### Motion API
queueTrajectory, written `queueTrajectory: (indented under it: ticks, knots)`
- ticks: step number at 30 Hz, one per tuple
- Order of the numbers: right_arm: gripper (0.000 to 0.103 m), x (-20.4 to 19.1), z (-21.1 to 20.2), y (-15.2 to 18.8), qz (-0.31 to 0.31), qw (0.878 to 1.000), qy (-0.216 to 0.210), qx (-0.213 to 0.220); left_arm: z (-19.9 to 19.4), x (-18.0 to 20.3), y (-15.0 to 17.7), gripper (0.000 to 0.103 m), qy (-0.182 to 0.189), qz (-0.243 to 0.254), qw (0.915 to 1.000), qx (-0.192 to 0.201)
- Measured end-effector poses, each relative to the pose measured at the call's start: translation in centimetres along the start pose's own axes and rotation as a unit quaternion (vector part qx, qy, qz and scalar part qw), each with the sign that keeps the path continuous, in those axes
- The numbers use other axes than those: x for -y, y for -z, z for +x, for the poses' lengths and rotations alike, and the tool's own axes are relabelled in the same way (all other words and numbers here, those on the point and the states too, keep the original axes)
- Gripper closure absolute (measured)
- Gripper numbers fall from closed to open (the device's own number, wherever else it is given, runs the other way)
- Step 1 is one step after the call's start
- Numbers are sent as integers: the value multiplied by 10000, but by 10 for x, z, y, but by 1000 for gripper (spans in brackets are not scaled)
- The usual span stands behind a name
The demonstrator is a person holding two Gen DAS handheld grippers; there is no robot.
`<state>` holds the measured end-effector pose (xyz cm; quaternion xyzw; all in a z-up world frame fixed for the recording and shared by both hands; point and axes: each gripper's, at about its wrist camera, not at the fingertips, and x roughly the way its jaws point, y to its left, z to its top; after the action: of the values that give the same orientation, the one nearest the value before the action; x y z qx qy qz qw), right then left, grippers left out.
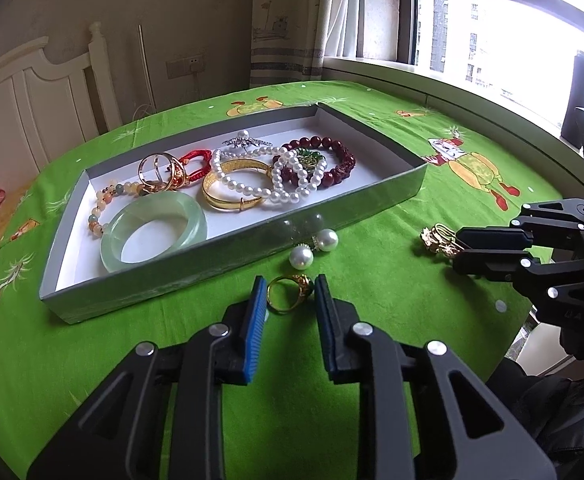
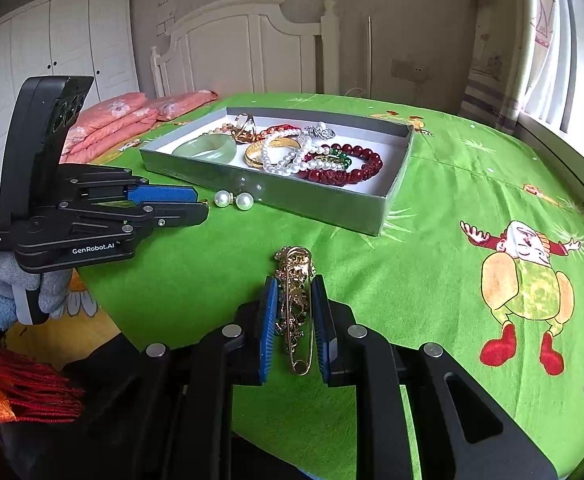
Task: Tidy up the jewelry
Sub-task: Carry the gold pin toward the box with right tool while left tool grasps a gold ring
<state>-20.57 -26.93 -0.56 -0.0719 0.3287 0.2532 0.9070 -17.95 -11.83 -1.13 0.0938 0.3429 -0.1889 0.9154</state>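
A grey tray (image 1: 228, 256) (image 2: 323, 204) holds a jade bangle (image 1: 154, 232), gold bangle (image 1: 232, 190), pearl strands (image 1: 288, 180), dark red bead bracelet (image 1: 331, 164) and other pieces. A gold ring (image 1: 290, 292) lies on the green cloth between the fingers of my left gripper (image 1: 290, 296), which touch its sides. Two pearl earrings (image 1: 313, 248) (image 2: 234, 200) lie just ahead of it. My right gripper (image 2: 295, 308) (image 1: 457, 246) is shut on a gold brooch with a safety pin (image 2: 295, 300) (image 1: 437, 240), low over the cloth.
The green cartoon cloth (image 2: 471, 208) covers the surface. Pink bedding (image 2: 112, 120) and a white headboard (image 2: 252, 44) lie behind. A window sill (image 1: 471, 84) runs along the far right. A red fringed cloth (image 2: 24, 384) is at the near left.
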Motion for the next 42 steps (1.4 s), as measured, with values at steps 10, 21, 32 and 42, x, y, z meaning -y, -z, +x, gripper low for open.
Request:
queueTrajectory:
  ticks: [10, 21, 32, 42]
  knots:
    - [85, -1, 1, -1, 60, 10000, -27, 1, -9, -5, 7, 91, -20, -22, 10000, 3]
    - [85, 3, 1, -1, 169, 9997, -147, -4, -10, -8, 2, 51, -224, -72, 9997, 76]
    - [85, -1, 1, -1, 109, 9999, -109, 39, 1, -12, 0, 78, -61, -44, 10000, -27]
    - [85, -4, -6, -5, 114, 9997, -121, 190, -7, -6, -2, 78, -150, 58, 9998, 81]
